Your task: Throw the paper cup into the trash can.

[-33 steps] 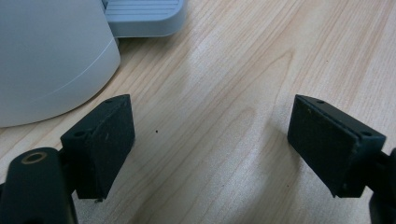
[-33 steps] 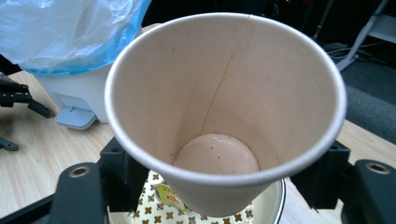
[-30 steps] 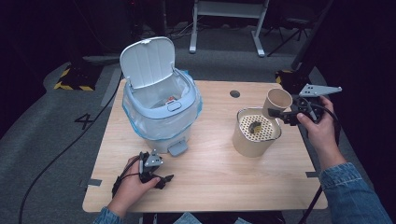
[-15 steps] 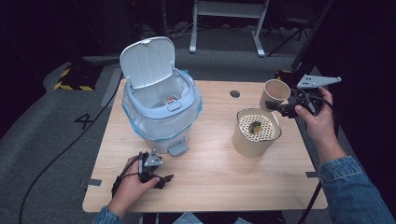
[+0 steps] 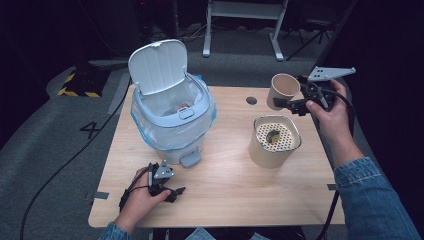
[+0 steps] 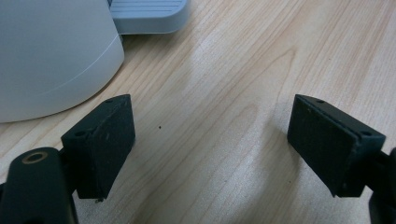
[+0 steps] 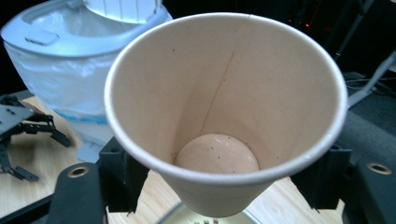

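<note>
My right gripper is shut on a beige paper cup, held in the air over the table's back right, mouth tipped toward the bin. In the right gripper view the cup is empty apart from a few dark specks, and my right gripper has a jaw on each side of its lower wall. At the front left, my left gripper rests on the wooden table. In its own view the left gripper stands wide open over bare wood.
A white pedal bin with a plastic liner stands at the back left, lid raised; its base and pedal lie just beyond my left gripper. A beige canister with a perforated insert stands below the cup.
My right gripper has lifted the cup higher and carried it a little left, toward the bin. The left hand has stayed in place.
</note>
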